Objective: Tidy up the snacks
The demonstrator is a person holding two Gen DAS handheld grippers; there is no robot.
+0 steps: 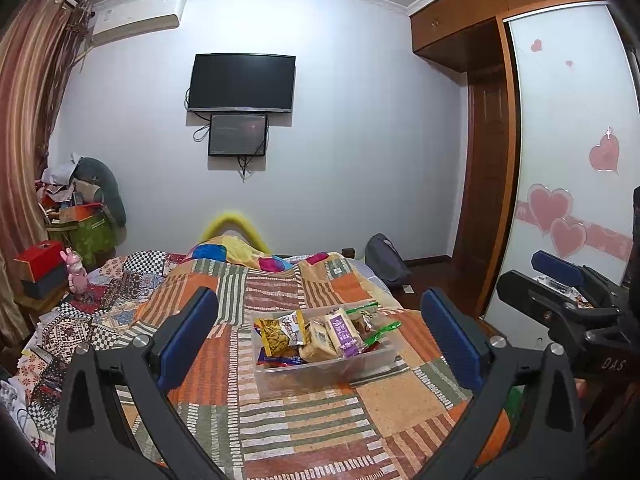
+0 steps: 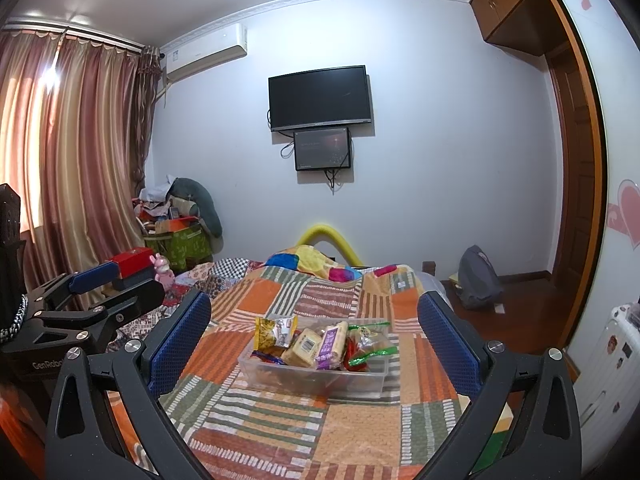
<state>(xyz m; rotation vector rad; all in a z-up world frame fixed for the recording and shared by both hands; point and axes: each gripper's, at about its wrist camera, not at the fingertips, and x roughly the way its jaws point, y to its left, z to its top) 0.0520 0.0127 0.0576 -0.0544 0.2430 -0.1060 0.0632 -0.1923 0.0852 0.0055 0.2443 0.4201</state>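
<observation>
Snack packets [image 1: 320, 336] heaped in a clear plastic bin [image 1: 372, 360] on the patchwork quilt [image 1: 280, 420]: probably light, crinkly, slippery film, soft contents, best pinched at a sealed edge. Left gripper [image 1: 320, 340] and right gripper [image 2: 314, 340] both spread wide, holding nothing, hovering level, short of the bin, 2 side by side.

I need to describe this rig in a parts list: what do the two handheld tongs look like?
Both tongs, left and right, are matte black plastic frames with triangular cut-outs and round silver screw heads. Each finger carries a blue textured pad. Seen from the other camera, the right body shows pale lettering reading "D.A.S", and the left reads "GenRobo" before the frame cuts it off. No cables or sleeves are visible.
</observation>
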